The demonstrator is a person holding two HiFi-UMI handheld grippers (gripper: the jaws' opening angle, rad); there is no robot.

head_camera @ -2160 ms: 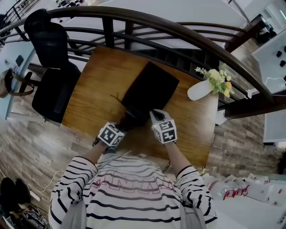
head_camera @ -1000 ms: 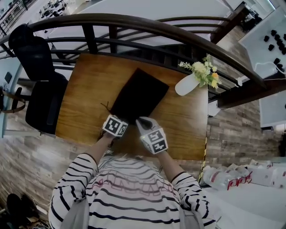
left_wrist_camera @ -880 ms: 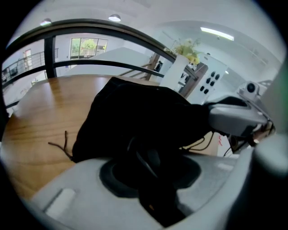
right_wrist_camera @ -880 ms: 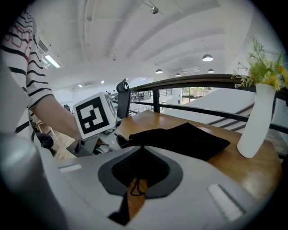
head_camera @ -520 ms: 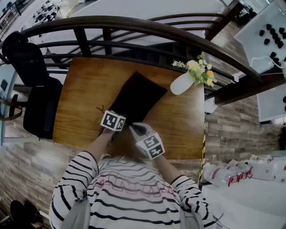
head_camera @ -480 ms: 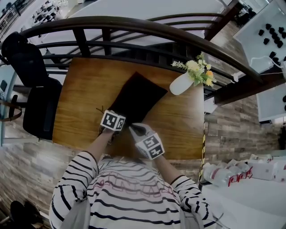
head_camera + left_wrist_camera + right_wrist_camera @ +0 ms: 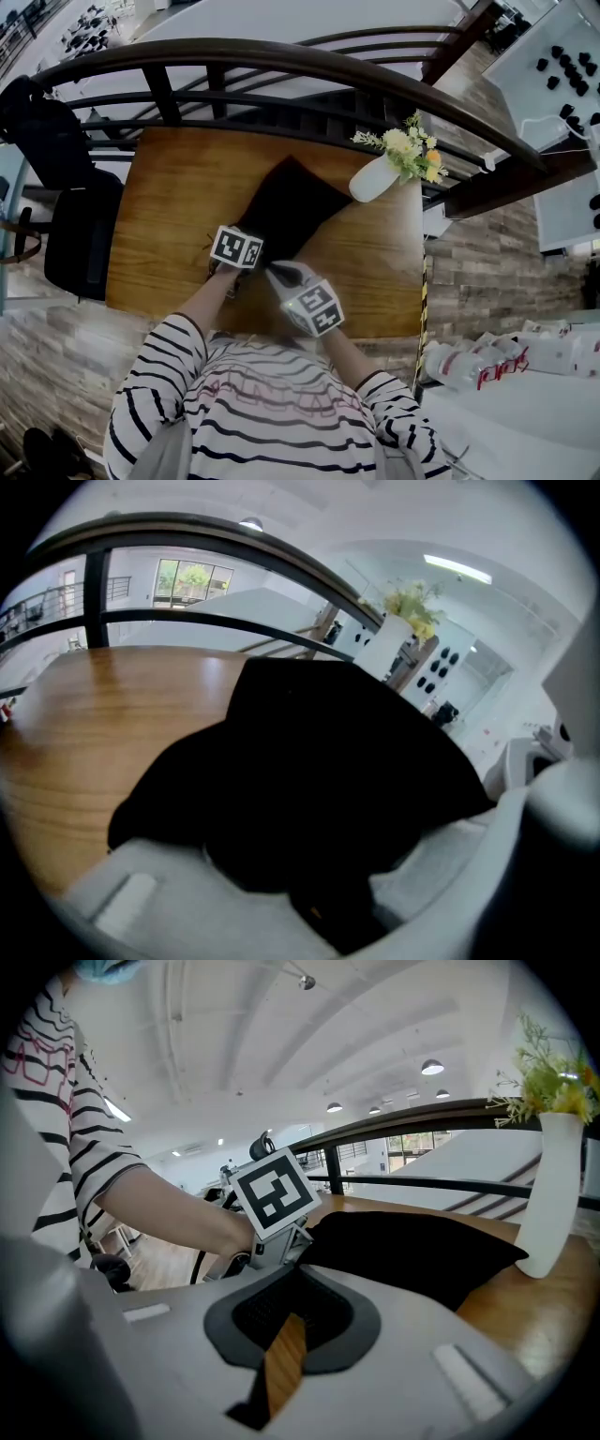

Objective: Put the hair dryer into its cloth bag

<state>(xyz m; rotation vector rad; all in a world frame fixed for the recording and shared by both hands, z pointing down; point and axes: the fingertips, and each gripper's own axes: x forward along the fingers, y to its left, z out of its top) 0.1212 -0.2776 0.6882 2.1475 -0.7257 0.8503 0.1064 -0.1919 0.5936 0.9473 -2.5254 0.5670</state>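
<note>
A black cloth bag (image 7: 292, 208) lies slantwise on the wooden table (image 7: 173, 202). My left gripper (image 7: 242, 248) is at the bag's near end, shut on a black rounded part that I take for the hair dryer (image 7: 300, 855). The rest of the dryer is hidden in the bag (image 7: 319, 752). In the left gripper view the left gripper (image 7: 309, 892) has black filling the space between its jaws. My right gripper (image 7: 278, 275) hovers just right of the left one, shut with nothing in it. In the right gripper view the right gripper (image 7: 289, 1309) shows only wood through a thin slit.
A white vase with flowers (image 7: 377, 174) stands at the table's far right, close to the bag's far corner, and shows in the right gripper view as the vase (image 7: 553, 1199). A dark railing (image 7: 281, 56) curves behind the table. A black chair (image 7: 66, 187) stands to the left.
The left gripper has pushed forward toward the bag, and the dark end that stuck out of the bag's mouth no longer shows. The right gripper has stayed beside it.
</note>
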